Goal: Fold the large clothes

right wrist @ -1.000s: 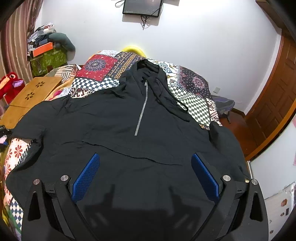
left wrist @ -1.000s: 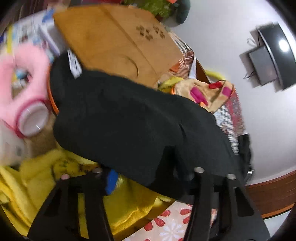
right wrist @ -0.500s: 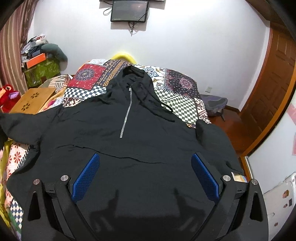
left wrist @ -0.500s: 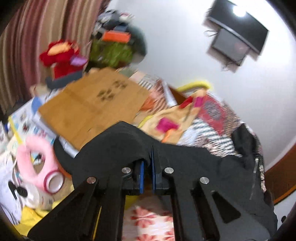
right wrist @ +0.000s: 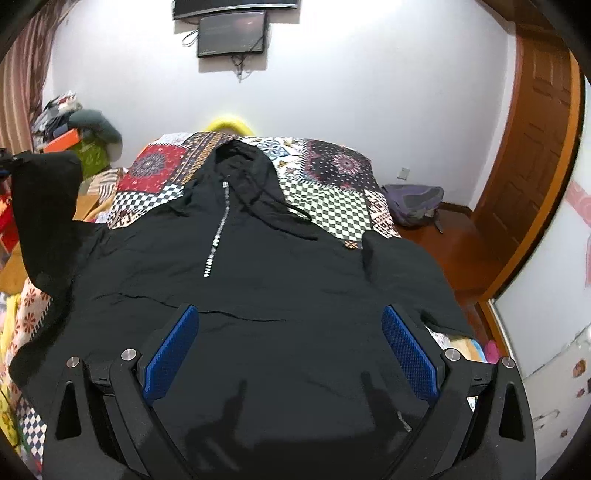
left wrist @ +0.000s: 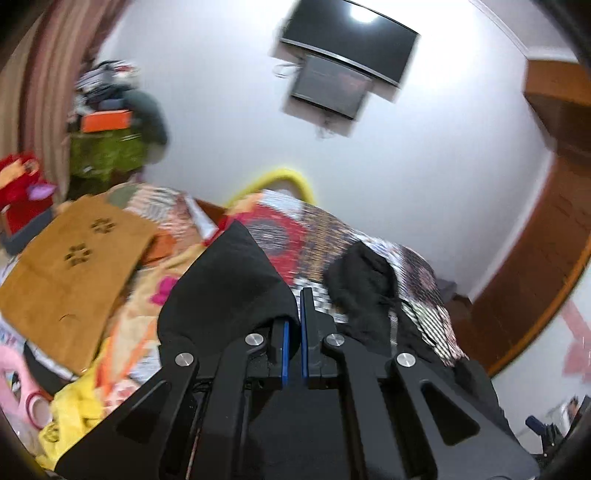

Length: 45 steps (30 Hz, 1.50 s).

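A black hooded top with a short silver zip (right wrist: 258, 266) lies front up on a patchwork bedspread (right wrist: 332, 199), hood toward the far wall. My left gripper (left wrist: 292, 317) is shut on the end of the top's left sleeve (left wrist: 229, 288), which drapes over its left finger. In the right wrist view that sleeve (right wrist: 48, 206) hangs raised at the left edge. My right gripper (right wrist: 290, 321) hovers open above the top's lower front, its blue pads (right wrist: 406, 354) spread wide with nothing between them.
A brown wooden board (left wrist: 70, 266) and heaped things lie left of the bed. A yellow cloth (left wrist: 70, 417) sits at the near left. A grey bag (right wrist: 413, 203) rests on the floor at the right, beside a wooden door (right wrist: 535, 155). A screen (right wrist: 232, 33) hangs on the far wall.
The left gripper closed on the sleeve end and lifted it up and toward the bed, rolling as it went. The right gripper drifted a little over the top and stayed open.
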Each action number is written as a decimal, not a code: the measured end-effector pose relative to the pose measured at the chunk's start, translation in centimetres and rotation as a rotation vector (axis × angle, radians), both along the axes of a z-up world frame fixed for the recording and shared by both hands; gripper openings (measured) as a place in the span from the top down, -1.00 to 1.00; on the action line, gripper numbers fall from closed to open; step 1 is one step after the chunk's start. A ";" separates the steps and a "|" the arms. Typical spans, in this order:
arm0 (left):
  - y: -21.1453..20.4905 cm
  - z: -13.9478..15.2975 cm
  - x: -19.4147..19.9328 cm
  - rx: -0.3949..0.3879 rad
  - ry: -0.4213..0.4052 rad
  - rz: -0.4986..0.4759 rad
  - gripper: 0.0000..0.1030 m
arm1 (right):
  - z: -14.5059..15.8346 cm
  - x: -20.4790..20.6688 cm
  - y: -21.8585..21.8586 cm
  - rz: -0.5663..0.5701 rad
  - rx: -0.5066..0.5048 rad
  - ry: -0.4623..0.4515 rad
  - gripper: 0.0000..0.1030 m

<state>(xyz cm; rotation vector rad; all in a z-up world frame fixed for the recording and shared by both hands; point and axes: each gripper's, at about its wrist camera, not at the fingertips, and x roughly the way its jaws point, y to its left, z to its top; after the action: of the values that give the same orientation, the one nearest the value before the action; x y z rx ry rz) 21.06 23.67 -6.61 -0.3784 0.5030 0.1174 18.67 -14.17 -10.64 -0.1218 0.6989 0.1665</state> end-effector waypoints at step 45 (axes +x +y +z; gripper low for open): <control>-16.9 -10.6 0.5 0.195 0.400 -0.442 -0.03 | 0.8 0.8 -0.6 0.067 -0.042 0.021 -0.91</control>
<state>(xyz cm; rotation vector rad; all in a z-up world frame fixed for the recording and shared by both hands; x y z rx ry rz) 21.51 6.77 -17.23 -0.0432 0.9509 -0.1898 19.51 -14.72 -9.84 -0.1843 0.7197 0.2172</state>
